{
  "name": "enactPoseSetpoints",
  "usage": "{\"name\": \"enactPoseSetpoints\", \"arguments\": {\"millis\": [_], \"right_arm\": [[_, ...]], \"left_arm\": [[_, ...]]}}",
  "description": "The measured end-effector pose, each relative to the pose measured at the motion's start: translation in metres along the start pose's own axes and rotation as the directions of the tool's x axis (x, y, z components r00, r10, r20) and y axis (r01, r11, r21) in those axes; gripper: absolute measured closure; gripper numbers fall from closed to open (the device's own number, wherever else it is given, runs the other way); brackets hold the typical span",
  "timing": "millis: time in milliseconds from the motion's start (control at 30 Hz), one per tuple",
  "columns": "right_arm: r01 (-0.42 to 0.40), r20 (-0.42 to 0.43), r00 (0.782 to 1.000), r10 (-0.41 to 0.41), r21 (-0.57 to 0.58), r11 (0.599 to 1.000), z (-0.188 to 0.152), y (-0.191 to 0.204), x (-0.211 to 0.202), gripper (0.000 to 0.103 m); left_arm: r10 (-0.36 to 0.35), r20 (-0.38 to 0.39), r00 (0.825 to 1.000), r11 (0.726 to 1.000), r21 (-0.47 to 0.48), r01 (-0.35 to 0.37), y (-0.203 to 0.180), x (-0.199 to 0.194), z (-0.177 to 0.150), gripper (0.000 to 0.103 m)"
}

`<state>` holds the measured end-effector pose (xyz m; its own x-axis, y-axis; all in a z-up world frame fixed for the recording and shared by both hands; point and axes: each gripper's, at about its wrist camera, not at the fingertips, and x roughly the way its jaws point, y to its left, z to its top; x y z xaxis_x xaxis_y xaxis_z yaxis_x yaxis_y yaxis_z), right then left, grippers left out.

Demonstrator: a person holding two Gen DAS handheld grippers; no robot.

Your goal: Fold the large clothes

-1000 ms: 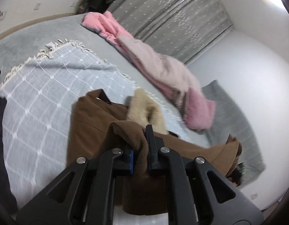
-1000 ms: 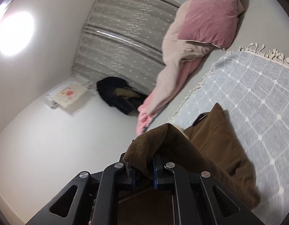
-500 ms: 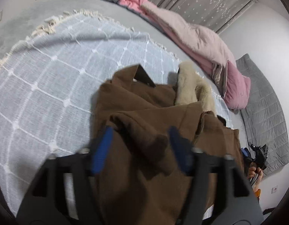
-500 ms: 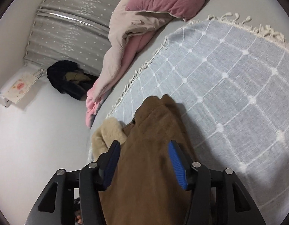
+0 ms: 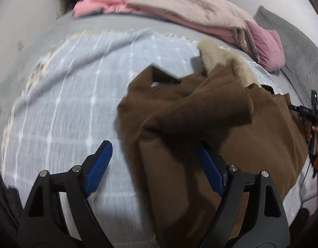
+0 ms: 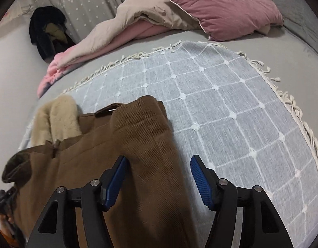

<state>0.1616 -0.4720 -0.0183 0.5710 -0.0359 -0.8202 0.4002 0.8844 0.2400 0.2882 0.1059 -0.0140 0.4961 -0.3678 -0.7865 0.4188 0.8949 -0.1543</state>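
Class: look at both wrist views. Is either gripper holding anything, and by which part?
Nothing is held. The left gripper and right gripper both stand open above the brown coat, which lies on the bed.

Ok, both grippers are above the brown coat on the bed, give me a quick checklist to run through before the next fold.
1. Left gripper open with nothing pinched: ok.
2. Right gripper open with nothing pinched: ok.
3. Brown coat resting on the checked blanket, not hanging: ok.
4. Folded part lying flat: not ok, a bunched flap stands up across the middle.
5. Cream fur collar tucked in: not ok, it sticks out past the brown cloth.
6. Coat's near hem lined up: cannot tell, it runs below both views.
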Motion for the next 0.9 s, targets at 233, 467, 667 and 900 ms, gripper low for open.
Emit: {"name": "enactPoseSetpoints", "arguments": {"millis": [233,467,667,900], "right_arm": [[0.091,0.088,0.993,-0.081,-0.117,0.989,-0.005,0.036,-0.004,0.091],[0.135,0.362,0.930,-0.065,-0.173,0.976,-0.005,0.069,-0.075,0.096],[0.172,0.533,0.845,-0.052,-0.178,0.969,0.046,0.104,-0.086,0.096],[0.210,0.426,0.894,-0.137,-0.130,0.969,0.102,0.104,0.028,0.095]], "left_arm": [[0.032,0.059,0.998,0.993,0.111,-0.038,-0.035,0.016,0.040,0.099],[0.032,0.277,0.960,0.999,-0.028,-0.025,-0.029,-0.033,0.074,0.097],[0.132,0.407,0.904,0.990,-0.095,-0.102,-0.021,-0.037,0.113,0.097],[0.288,0.250,0.925,0.955,-0.142,-0.259,0.005,0.077,0.133,0.097]]}}
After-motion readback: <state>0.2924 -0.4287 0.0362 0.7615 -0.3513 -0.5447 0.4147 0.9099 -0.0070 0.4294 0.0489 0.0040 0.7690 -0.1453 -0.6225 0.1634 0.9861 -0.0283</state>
